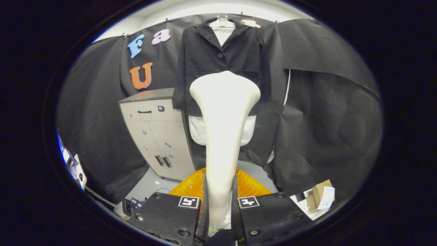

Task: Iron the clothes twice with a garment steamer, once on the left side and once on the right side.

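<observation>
Pinching steamer [223, 112] handle, jaws closed – steamer head hides jacket [218, 54] centre.

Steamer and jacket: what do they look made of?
The steamer, clamped between the fingers, looks like smooth matte cream plastic, with no seams or weave. The jacket looks like dull black woven cloth: soft folds, a button, no sheen.

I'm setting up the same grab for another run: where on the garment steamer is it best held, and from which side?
Hold the garment steamer by its narrow lower handle, coming from below, behind its wide head. The body tapers from that broad head near the black jacket down to a slim neck that fits between the fingers. The gripper is shut on that part now.
</observation>
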Demonstrator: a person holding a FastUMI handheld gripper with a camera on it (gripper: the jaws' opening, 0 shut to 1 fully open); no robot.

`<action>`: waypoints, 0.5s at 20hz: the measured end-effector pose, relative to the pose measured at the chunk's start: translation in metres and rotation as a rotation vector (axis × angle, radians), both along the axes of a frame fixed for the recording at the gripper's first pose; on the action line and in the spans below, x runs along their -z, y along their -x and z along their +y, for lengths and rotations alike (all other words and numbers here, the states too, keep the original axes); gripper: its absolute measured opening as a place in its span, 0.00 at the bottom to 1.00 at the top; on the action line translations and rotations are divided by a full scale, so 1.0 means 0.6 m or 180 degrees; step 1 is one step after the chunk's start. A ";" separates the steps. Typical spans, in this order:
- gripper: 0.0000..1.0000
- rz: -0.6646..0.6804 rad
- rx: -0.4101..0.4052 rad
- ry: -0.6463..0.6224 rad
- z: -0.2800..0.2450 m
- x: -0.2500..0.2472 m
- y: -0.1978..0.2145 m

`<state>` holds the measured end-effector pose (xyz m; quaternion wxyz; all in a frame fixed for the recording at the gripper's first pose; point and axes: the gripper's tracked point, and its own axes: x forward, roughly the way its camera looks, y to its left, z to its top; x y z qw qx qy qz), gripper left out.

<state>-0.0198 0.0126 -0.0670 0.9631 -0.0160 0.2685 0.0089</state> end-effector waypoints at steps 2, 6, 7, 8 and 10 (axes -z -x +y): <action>0.28 -0.0021 -0.0007 0.0016 -0.004 -0.009 0.011; 0.28 -0.0024 -0.0174 0.0087 -0.004 -0.011 0.032; 0.28 -0.0033 -0.0225 0.0084 -0.002 -0.011 0.032; 0.28 -0.0044 -0.0279 0.0082 -0.002 -0.013 0.033; 0.28 -0.0033 -0.0384 0.0083 -0.010 -0.015 0.039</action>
